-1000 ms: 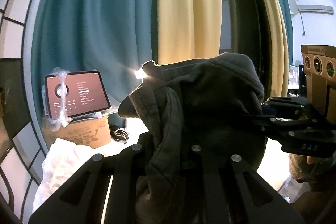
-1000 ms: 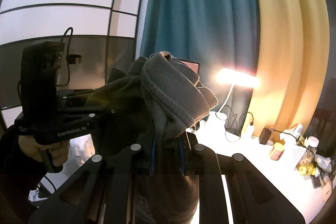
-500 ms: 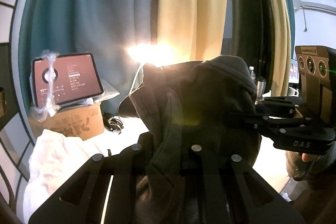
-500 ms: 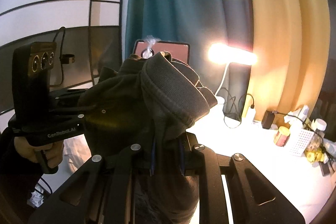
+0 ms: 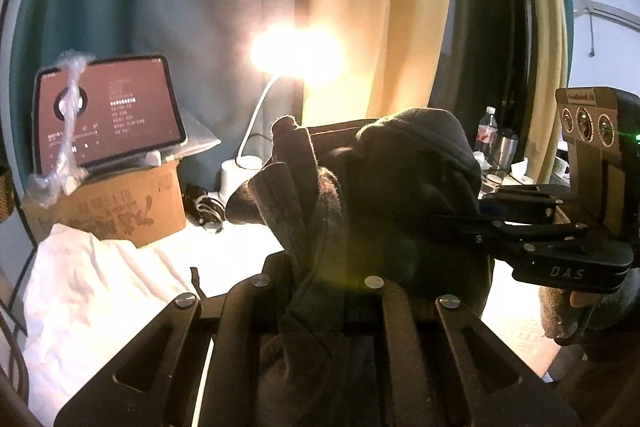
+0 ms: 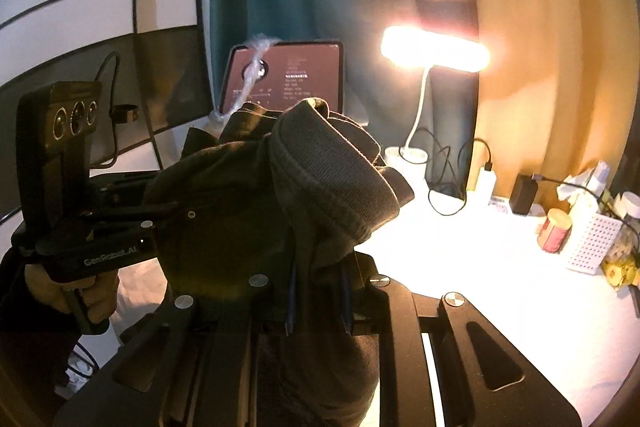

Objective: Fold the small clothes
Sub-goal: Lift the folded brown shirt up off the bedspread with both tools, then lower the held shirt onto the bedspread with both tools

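The left gripper (image 5: 320, 291) is pinched on a fold of the garment (image 5: 400, 195), a dark grey knit piece. The cloth rises from between its jaws and bunches just ahead of them, clear of the table (image 5: 224, 251). The right gripper (image 6: 318, 291) is likewise clamped on the garment's ribbed hem, which curls up and over ahead of its jaws. In each wrist view the other gripper comes in from the side and bites the same bundle, so the two grips sit near each other with a slack heap of fabric between them.

Judging by the thick ribbing and the way it slumps, the garment is soft, fairly light and not slippery. It will keep no shape of its own and will sag wherever it is unsupported. Nothing about it is fragile, so a firm pinch is safe. A thin pinch of a single layer may slide out of the bulk. The ribbed band is the best place to hold, since it is thicker and marks a straight edge. Taking two corners of that band well apart would let the piece hang flat.

Beyond the left gripper lie a white cloth (image 5: 92, 291), a box (image 5: 116, 211) with a tablet (image 5: 108, 115) on it, and a lit lamp (image 5: 296, 55).
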A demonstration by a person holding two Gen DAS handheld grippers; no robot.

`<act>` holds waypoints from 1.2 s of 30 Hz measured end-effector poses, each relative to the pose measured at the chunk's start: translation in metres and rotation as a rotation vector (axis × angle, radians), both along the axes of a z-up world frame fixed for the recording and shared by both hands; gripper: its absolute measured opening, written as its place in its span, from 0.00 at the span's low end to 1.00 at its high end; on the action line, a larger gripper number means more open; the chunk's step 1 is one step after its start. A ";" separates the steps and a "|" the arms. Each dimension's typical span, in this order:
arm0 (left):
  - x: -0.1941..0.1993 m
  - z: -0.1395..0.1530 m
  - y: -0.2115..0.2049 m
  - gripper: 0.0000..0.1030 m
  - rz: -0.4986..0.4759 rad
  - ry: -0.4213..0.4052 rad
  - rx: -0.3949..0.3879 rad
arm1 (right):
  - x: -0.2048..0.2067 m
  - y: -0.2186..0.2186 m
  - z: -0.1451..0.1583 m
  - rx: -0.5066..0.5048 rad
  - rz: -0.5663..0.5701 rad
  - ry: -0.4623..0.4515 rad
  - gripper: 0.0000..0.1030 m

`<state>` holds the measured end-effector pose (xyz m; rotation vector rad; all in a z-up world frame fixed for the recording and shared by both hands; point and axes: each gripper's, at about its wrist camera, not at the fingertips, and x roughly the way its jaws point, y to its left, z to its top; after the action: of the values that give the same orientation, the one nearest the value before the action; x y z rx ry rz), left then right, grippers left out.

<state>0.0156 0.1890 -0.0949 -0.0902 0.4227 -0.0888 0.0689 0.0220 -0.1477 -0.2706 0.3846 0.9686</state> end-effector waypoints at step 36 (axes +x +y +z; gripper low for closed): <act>0.091 -0.090 0.049 0.12 0.089 0.318 -0.075 | 0.134 0.053 -0.095 -0.106 -0.010 0.303 0.18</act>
<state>0.1070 0.2376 -0.1844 -0.1984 0.7327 -0.0020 0.2029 0.0754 -0.2424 -0.2171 0.7150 0.9824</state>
